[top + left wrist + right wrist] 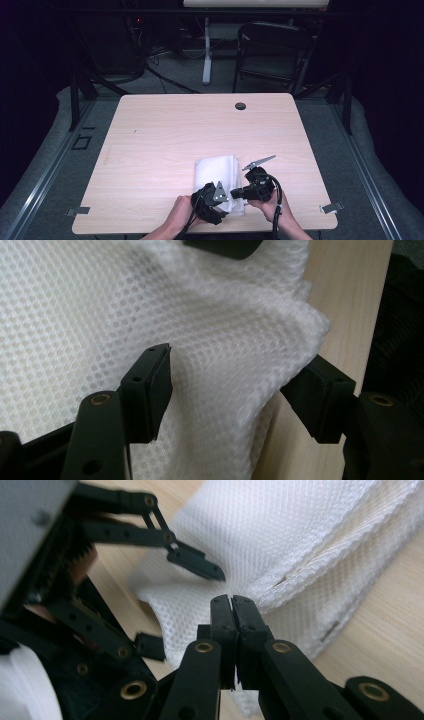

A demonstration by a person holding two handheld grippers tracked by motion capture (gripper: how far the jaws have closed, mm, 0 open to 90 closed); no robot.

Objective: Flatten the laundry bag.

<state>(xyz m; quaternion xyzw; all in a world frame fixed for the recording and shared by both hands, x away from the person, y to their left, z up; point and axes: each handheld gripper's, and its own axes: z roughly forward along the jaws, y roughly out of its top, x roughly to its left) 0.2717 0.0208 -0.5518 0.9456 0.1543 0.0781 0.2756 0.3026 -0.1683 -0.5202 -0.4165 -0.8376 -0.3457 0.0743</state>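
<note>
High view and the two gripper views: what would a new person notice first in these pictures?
First, the white mesh cloth, folded at the near edge of the wooden table. Then the two grippers meeting at its near corner: the right gripper is shut on a fold of the cloth, while the left gripper stands open around a raised fold.

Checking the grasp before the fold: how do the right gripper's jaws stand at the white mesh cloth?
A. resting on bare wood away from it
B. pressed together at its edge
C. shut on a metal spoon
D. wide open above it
B: in the right gripper view, the right gripper has its jaws pressed together with the white mesh cloth edge pinched between them.
</note>
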